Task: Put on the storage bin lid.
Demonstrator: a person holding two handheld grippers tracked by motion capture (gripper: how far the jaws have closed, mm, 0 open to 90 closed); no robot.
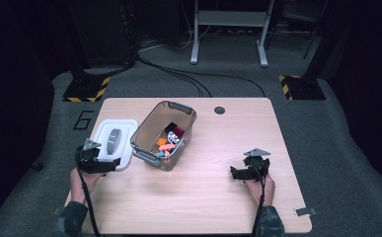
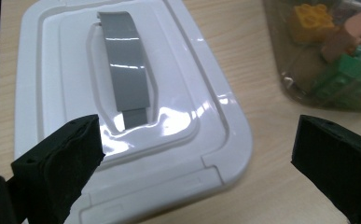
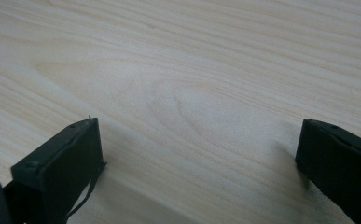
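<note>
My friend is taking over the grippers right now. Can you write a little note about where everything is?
Left gripper: open, holding nothing, at the near edge of the white plastic lid with a grey handle.
Right gripper: open, holding nothing, over bare wooden table.
The lid lies flat on the table, left of the clear plastic bin holding colourful toy blocks.
Done: blocks are in the bin.
Left, probably: pick up the lid and close the bin.
</note>
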